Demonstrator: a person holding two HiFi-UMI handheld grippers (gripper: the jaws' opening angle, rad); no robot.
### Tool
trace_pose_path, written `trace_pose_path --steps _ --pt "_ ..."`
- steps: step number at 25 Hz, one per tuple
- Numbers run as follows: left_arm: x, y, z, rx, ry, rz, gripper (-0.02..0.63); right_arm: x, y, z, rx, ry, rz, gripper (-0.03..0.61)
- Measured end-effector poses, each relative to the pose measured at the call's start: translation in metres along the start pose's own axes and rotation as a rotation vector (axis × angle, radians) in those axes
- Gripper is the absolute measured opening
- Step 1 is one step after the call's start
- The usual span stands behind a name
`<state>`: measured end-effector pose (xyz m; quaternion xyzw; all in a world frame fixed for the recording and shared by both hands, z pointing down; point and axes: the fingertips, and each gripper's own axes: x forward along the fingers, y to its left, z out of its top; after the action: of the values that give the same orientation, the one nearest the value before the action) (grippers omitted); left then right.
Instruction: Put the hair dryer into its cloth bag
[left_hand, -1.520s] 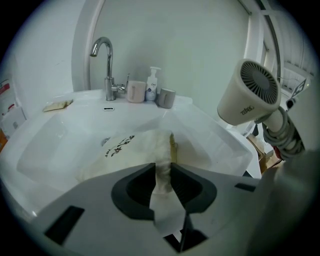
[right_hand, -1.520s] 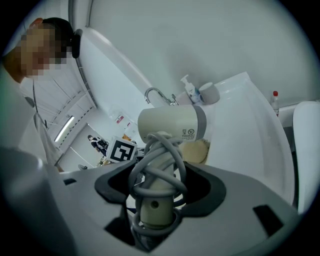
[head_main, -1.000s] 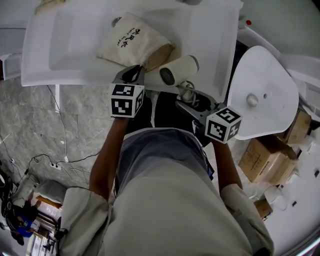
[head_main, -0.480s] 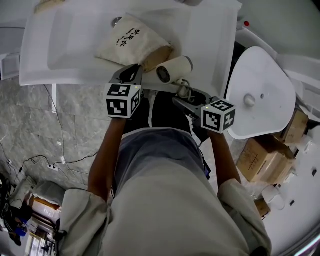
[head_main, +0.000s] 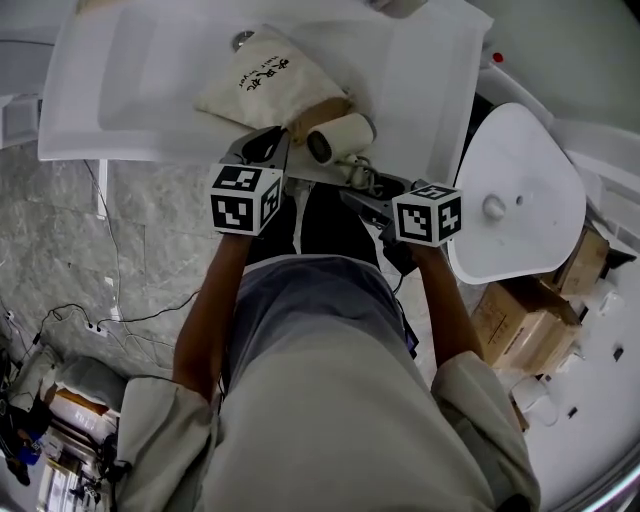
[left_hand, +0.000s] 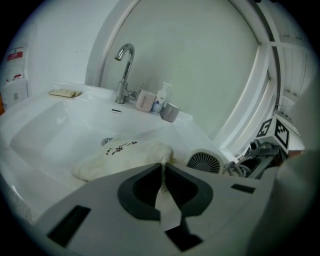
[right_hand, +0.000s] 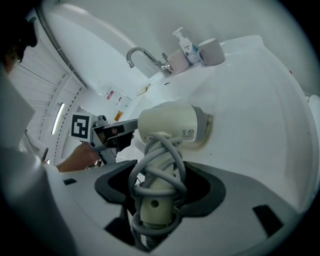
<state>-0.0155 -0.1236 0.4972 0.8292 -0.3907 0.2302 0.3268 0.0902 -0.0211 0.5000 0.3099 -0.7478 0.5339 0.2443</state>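
**Hair dryer held at the mouth of its bag**

The white washbasin (head_main: 150, 110) is seen from above. The cloth bag (head_main: 268, 88) is laid in its bowl toward the front edge, printed side up, with its mouth turned to the front right. The hair dryer (head_main: 338, 137) is held over the front edge of the basin, just beside that mouth (whether the barrel touches the cloth cannot be told). Its rear grille is turned toward the left claw (left_hand: 162, 172), which is clenched on a strip of the bag's cloth at the mouth. The right claw (right_hand: 156, 189) is clenched on the dryer's handle, and the grey cord (right_hand: 159, 167) is wound around that handle. Along the back edge of the basin a chrome tap (left_hand: 124, 65), a pink cup (left_hand: 145, 100), a pump bottle (left_hand: 160, 96) and a grey cup (left_hand: 170, 112) are set.
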Motion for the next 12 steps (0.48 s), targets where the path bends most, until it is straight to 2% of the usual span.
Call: trace_pose_path --steps 12 --pt "0.000 -0.002 0.000 0.027 0.005 -0.035 0.029 0.022 -0.003 0.005 0.032 0.107 0.015 0.281"
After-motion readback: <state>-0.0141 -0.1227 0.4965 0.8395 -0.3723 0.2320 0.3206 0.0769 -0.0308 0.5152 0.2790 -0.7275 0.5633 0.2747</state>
